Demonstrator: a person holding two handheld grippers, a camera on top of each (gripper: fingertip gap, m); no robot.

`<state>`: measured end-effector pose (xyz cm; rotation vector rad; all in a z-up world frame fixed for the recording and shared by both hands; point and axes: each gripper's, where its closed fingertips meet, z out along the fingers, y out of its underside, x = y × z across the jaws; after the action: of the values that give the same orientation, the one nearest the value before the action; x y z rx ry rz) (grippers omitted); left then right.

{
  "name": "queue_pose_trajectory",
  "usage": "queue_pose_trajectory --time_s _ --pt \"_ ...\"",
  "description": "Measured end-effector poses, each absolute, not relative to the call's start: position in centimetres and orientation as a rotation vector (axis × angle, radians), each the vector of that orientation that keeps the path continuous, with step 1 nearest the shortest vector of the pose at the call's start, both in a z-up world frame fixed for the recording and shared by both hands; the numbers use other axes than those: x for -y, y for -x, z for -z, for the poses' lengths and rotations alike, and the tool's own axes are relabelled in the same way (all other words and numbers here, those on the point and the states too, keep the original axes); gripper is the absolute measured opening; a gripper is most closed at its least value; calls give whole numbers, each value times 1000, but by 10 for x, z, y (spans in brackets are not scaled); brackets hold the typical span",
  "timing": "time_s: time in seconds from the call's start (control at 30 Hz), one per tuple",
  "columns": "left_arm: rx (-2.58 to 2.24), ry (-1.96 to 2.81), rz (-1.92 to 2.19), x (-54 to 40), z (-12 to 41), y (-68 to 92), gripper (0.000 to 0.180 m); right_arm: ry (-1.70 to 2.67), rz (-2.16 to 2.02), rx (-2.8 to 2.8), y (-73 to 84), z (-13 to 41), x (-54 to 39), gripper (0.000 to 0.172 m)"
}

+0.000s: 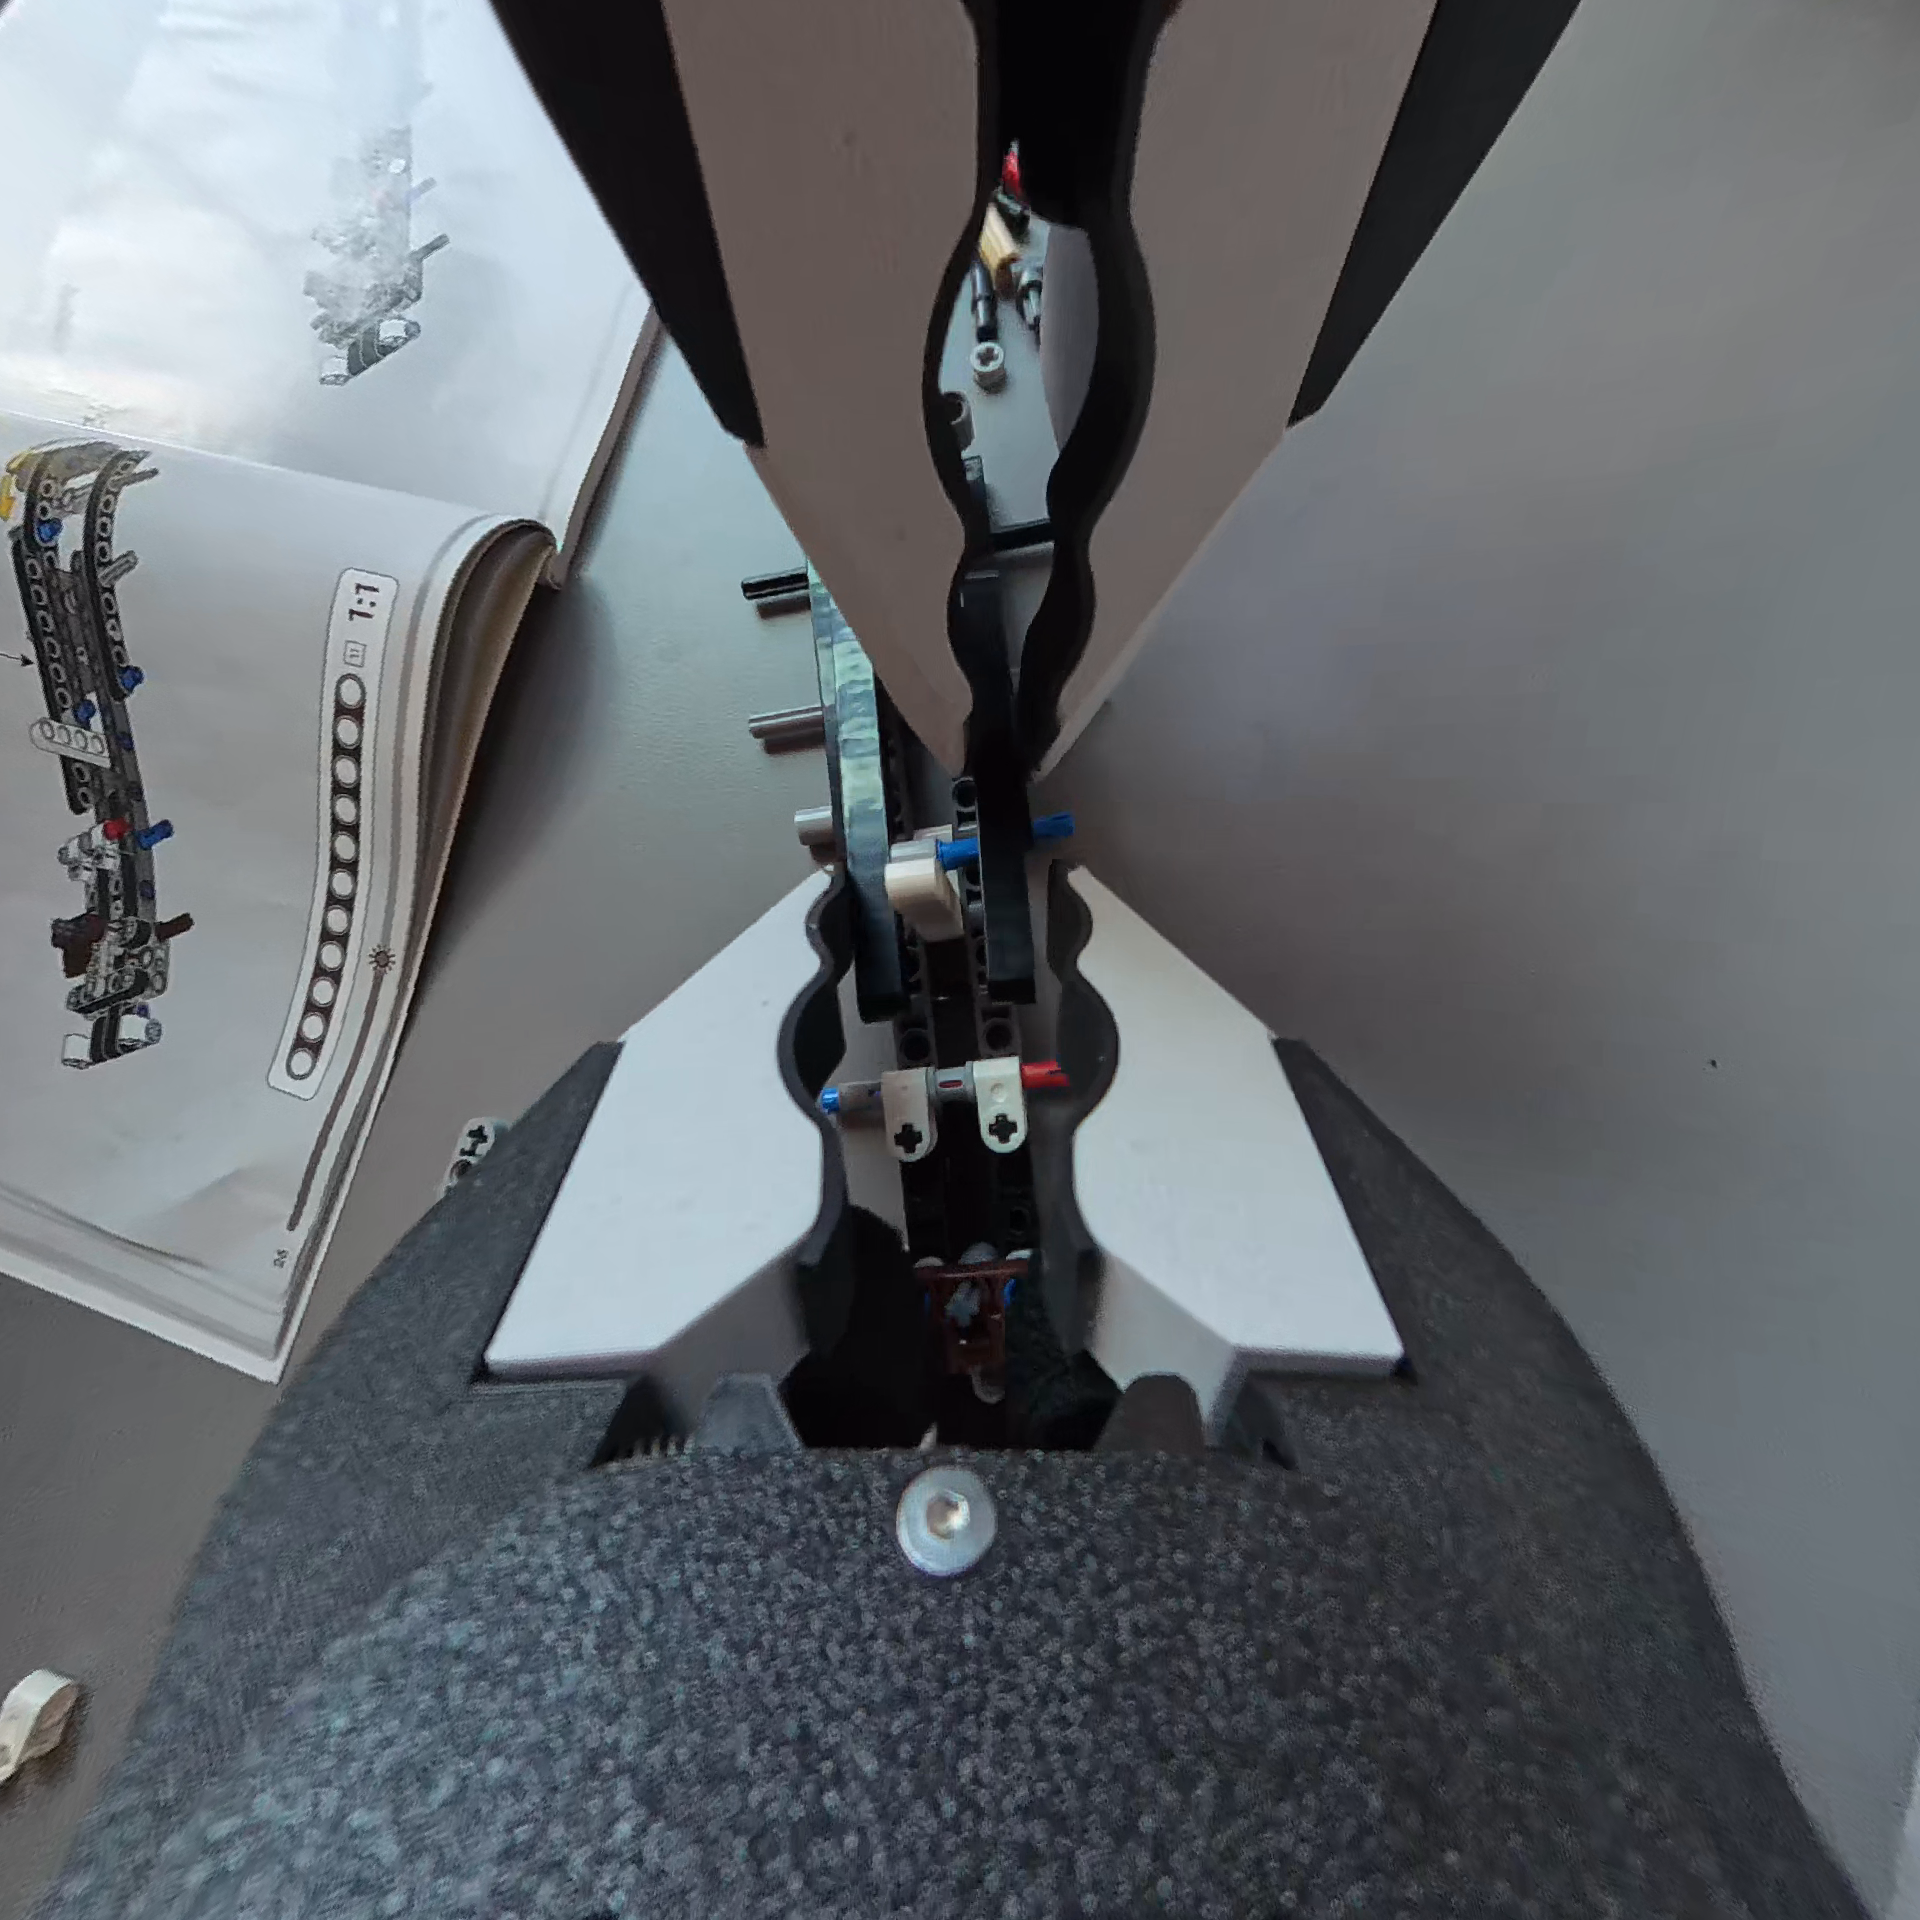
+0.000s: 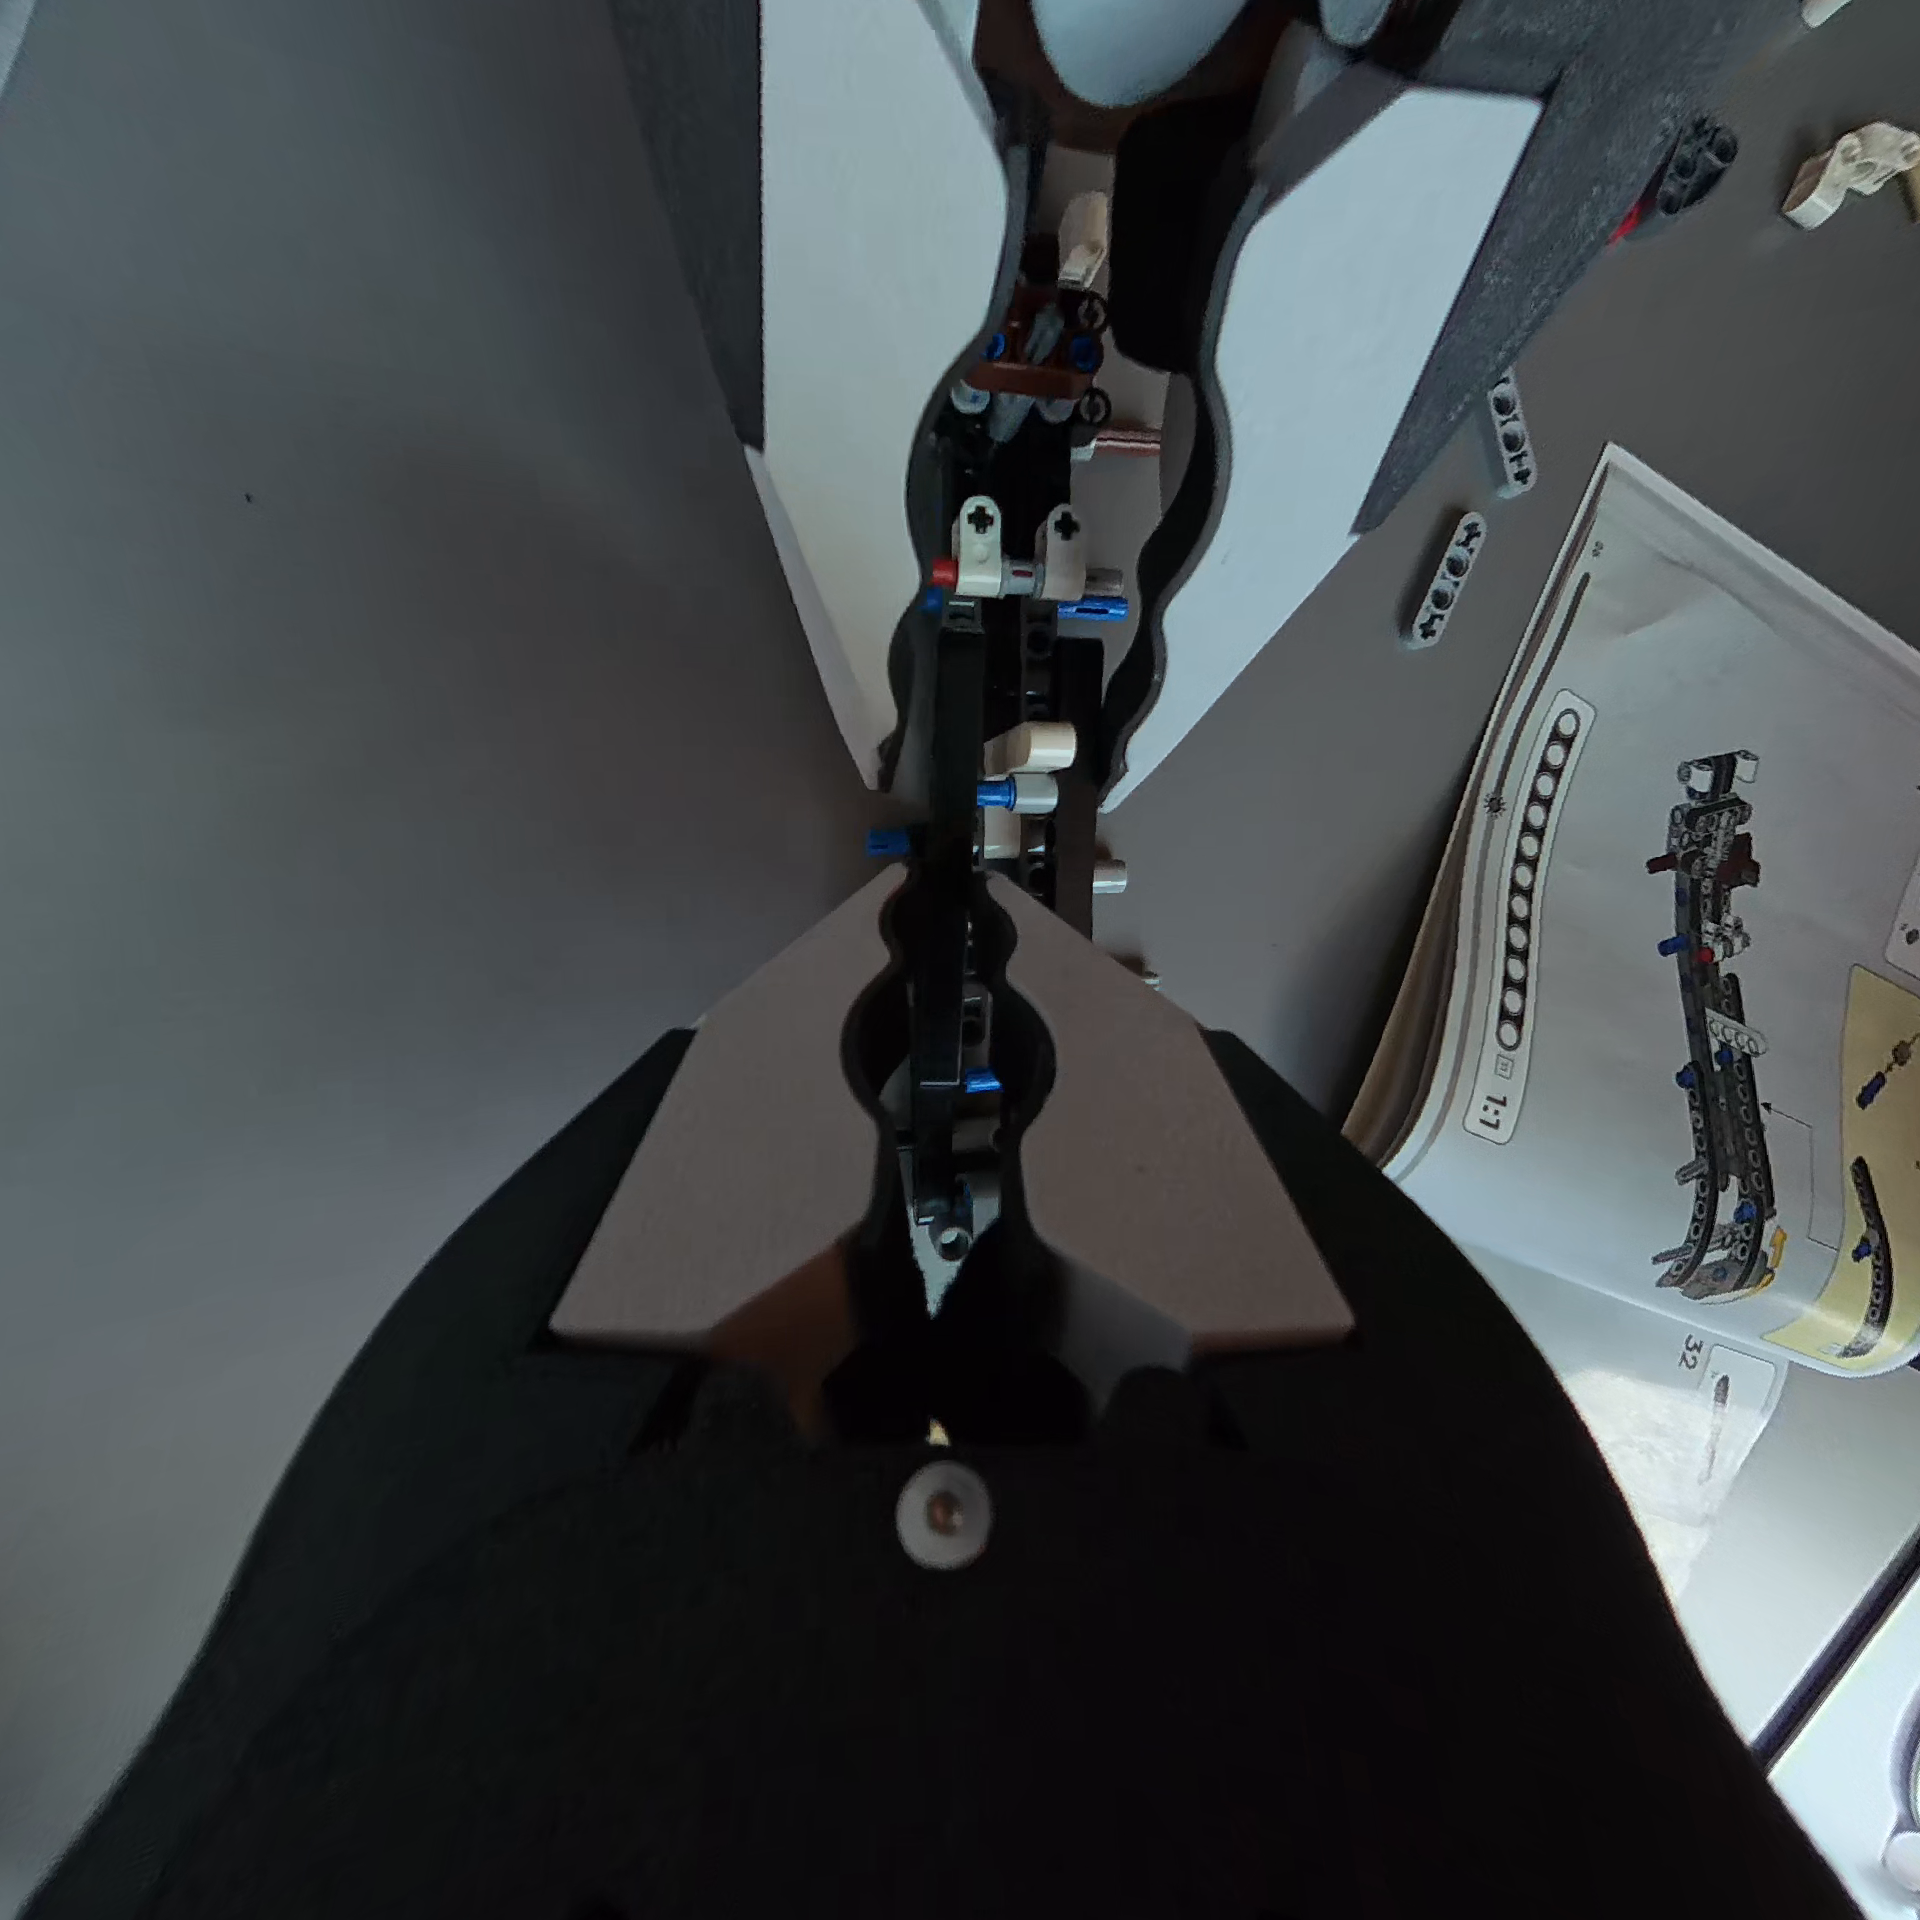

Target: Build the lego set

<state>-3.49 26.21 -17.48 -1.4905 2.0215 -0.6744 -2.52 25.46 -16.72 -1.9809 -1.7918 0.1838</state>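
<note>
- Spanning the gap between your two grippers: one long black beam-and-pin building-brick assembly point(image 1: 951, 997), studded with blue pins, a red pin, and white and tan connectors, held above the grey desk point(image 1: 1507, 831).
- Left gripper point(image 1: 940, 883): its white fingers point(image 1: 686, 1122) stand either side of the near end of the assembly, closed in on it; the wavy dark pads lie against the outer black beams.
- Right gripper point(image 2: 945, 894): its fingers point(image 2: 1122, 1122) are pinched on a single black beam point(image 2: 951, 727) at the opposite end, the pads pressed tight to both faces.
- The two grippers face each other tip to tip, nearly touching over the middle of the assembly.
- Open instruction booklet point(image 1: 208, 779) lies flat on the desk, on your left gripper's left side, showing drawings of a similar build.
- Loose parts on the desk: two grey cross-hole beams point(image 2: 1449, 577) near the booklet's edge, a white connector point(image 2: 1855, 171), a small black piece point(image 2: 1694, 166), a white piece point(image 1: 31, 1714) at the lower left of the left wrist view.
- Small pins and bushes point(image 1: 997, 312) lie beyond the right gripper, seen between its fingers.
</note>
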Motion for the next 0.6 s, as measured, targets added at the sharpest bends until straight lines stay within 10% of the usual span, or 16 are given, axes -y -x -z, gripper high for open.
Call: queue_pose_trajectory --time_s 0.03,0.6 --pt "-2020 1486 660 -263 175 35 32 1985 -185 1795 25 167 -254 5" --pt "-2028 1469 652 -263 176 31 34 1967 -118 1858 19 168 -255 6"
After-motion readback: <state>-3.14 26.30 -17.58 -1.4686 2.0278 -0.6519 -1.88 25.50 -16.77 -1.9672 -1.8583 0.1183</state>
